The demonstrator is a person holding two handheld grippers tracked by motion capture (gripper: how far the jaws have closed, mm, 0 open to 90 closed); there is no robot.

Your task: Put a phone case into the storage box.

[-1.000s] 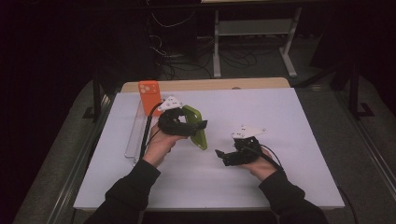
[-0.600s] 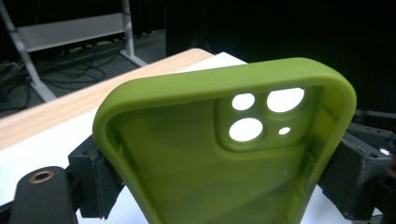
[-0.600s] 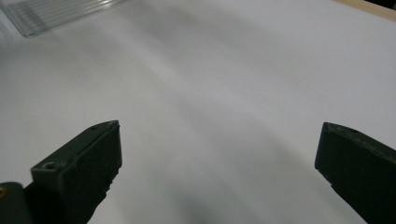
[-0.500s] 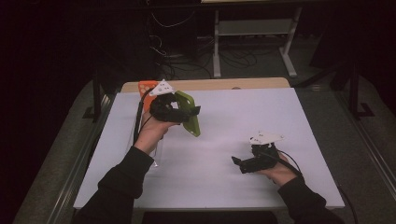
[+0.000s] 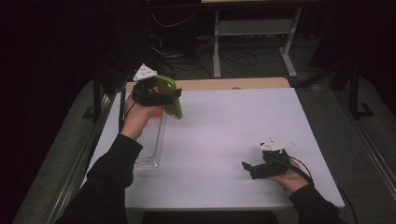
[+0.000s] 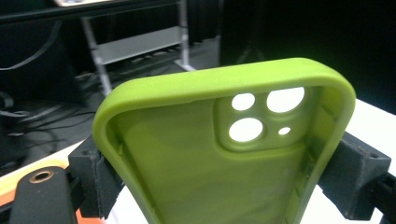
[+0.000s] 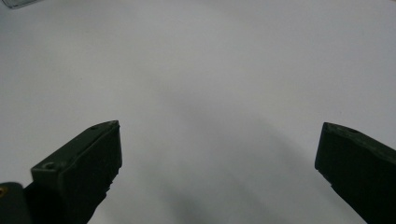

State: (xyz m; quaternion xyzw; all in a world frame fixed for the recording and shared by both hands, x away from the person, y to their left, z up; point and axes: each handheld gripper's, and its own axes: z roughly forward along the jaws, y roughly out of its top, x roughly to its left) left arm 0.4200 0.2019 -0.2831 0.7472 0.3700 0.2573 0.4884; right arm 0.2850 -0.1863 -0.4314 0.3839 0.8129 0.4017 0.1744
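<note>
While gripped: one green case [image 6: 196, 158] | left gripper [image 5: 161, 95] | one clear tray [image 5: 149, 140]

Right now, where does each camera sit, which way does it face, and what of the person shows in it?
High view: fixed above the person's side, looking forward and down on the white table; both forearms, left gripper and right gripper show.
Left gripper view: rides the left gripper, looking along its jaws, which clamp a green phone case.
Right gripper view: rides the right gripper, facing bare tabletop between open jaws.
Shared: high and left gripper views both show the green phone case.
</note>
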